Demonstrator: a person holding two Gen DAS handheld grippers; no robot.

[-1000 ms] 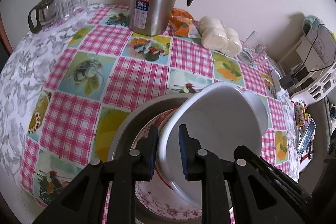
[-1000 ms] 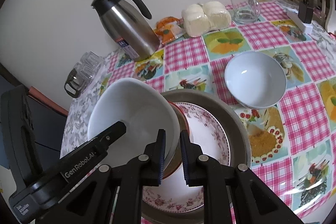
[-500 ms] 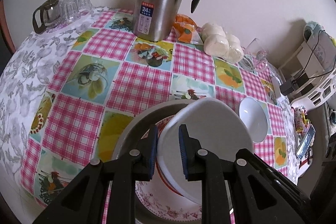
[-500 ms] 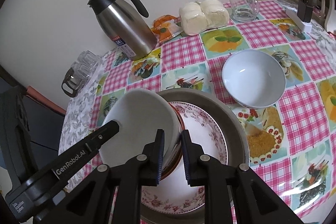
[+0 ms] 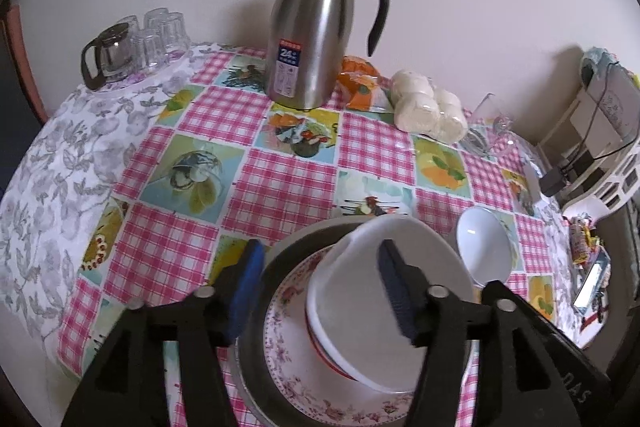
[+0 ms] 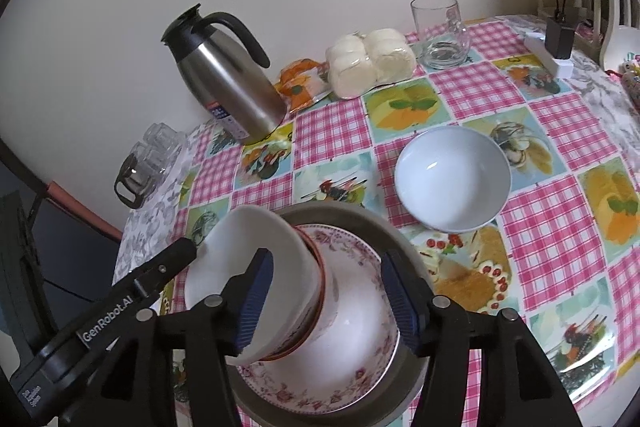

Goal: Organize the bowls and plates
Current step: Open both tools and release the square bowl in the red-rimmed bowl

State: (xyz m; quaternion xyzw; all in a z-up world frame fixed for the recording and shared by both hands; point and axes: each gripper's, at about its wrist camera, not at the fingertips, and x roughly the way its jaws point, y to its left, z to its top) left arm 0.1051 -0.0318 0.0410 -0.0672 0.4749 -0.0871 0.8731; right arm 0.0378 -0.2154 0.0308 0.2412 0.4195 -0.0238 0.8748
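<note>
Both grippers, left (image 5: 320,291) & right (image 6: 326,301), spread wide w/ nothing held, large white ceramic bowl (image 6: 256,279) leans tilted on floral-rimmed plate (image 6: 352,327) inside grey metal basin (image 6: 404,379); unsupported, it may slide/clatter.

Glossy white bowl (image 6: 452,179), brushed steel jug (image 5: 308,39)

The left gripper (image 5: 322,287) has its jaws spread wide and grips nothing. The right gripper (image 6: 326,301) is likewise spread wide, holding nothing. In the right wrist view the left gripper's (image 6: 120,303) black body reaches in from the lower left.
</note>
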